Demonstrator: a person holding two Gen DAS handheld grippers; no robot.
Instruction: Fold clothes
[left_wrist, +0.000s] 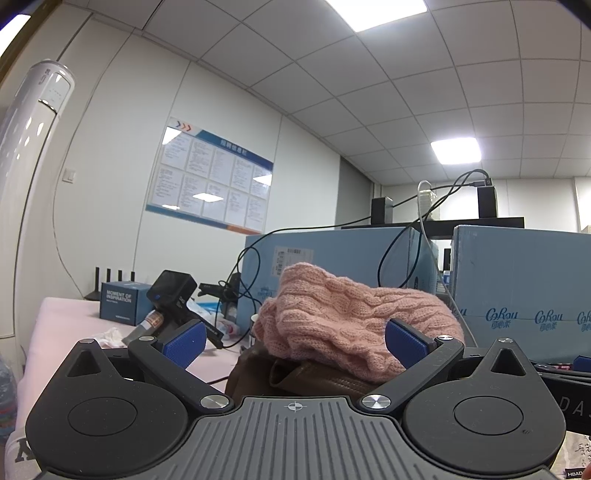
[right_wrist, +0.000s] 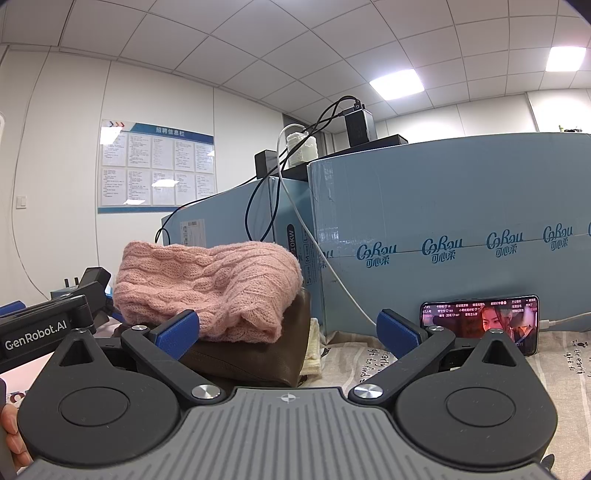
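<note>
Pink cable-knit sweater (right_wrist: 207, 288) up top, chunky braided ribs all over, sitting on a dark brown leather garment (right_wrist: 255, 358). Cream knit (right_wrist: 312, 354) peeks out beside it. Pale blue cartons (right_wrist: 461, 206) behind carry a repeating darker blue logo. Gripper pads (left_wrist: 184, 345) are bright blue on black arms. The cloth (right_wrist: 554, 362) is off-white with black lettering; the table cover (left_wrist: 62, 325) is pale pink.

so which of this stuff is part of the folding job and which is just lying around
Part of the job:
- pink knit sweater
- brown garment beneath it
- left gripper, open
- right gripper, open

Lying about:
- phone playing video
- blue cartons
- white cable
- small blue box
</note>
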